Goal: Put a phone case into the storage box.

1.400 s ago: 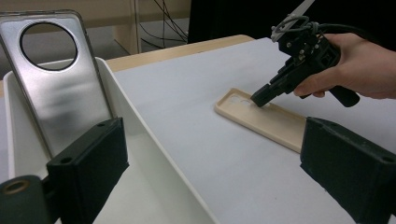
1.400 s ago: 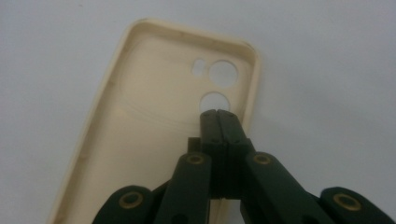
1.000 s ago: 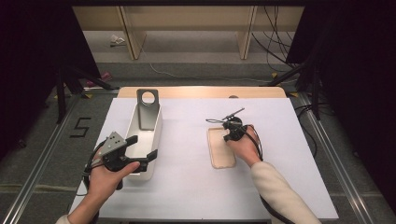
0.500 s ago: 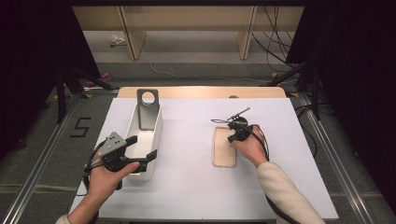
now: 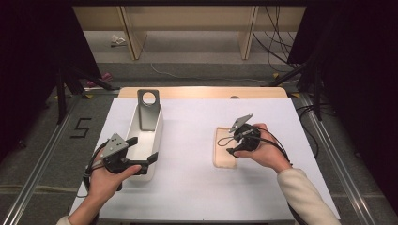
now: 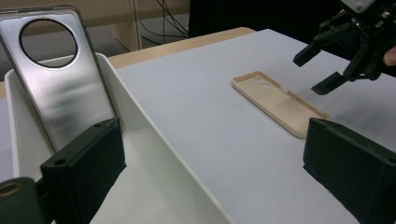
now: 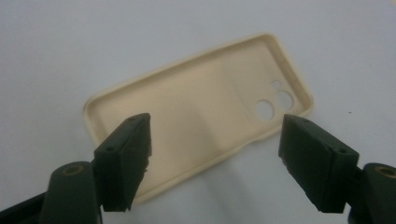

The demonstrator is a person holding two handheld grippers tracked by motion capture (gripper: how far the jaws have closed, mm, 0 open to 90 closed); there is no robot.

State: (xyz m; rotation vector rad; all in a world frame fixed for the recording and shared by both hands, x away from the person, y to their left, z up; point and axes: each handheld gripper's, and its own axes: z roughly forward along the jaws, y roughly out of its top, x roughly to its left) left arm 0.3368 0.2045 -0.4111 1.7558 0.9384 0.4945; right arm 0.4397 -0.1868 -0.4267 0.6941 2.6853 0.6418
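White sheeting covers the worktop [image 5: 197, 187], with dark floor around it. A beige phone case [image 5: 224, 147] lies flat, hollow side up, right of centre. Above it hangs the right gripper [image 5: 231, 143]; its fingers have just been opening and stand wide, nothing between them. The left gripper [image 5: 141, 150], fingers spread, straddles the wall of a white tray [image 5: 152, 140] in which a silver phone case [image 5: 149, 105] leans upright. Step in hand, probably: release. Next, likely a clean retreat of that gripper.

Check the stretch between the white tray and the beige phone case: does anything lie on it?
Nothing: in the high view only bare white table separates the white tray from the beige phone case.
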